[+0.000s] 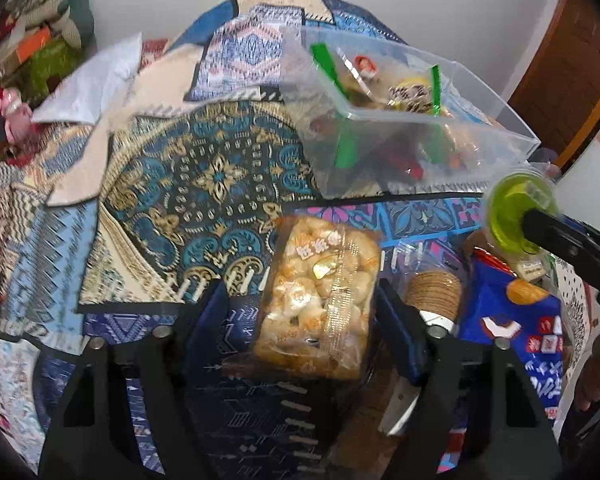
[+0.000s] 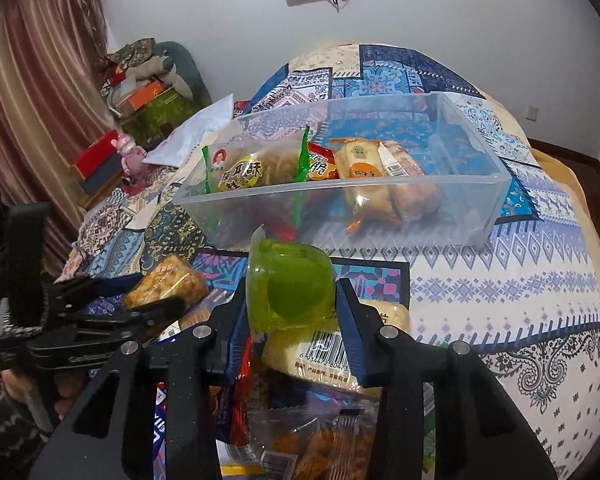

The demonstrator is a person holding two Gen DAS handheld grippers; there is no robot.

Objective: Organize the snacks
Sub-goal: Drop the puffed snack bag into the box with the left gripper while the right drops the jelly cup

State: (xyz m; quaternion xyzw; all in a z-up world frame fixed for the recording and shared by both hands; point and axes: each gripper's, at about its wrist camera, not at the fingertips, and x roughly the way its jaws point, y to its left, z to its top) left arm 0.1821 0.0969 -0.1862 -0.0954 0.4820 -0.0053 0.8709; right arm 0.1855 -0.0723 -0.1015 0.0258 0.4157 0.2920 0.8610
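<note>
- While I look along my left tongs, I see the bag of golden puffed snacks pinched between the two fingers, its long axis running away from the camera toward the clear bin; the far end of the bag points at the bin's near wall.
- From the right wrist view, my right tongs are closed on the green jelly cup — the cup lies on its side, its sealed rim with the foil tab turned to the left and its rounded base to the right, so its axis runs across the fingers.
- Both pairs of tongs are spread only as far as their loads allow, with the pads pressed against them.
- That bin sits on the patterned bedspread, its long side across the right wrist view, with several wrapped snacks gathered in its left and middle part; the right end shows bare bottom.
- Under the right tongs lies a heap of loose packets, among them a pale one with a barcode and a blue bag.
- On the left, the left tongs hold their bag just above that heap, near the bin but not touching it.
</note>
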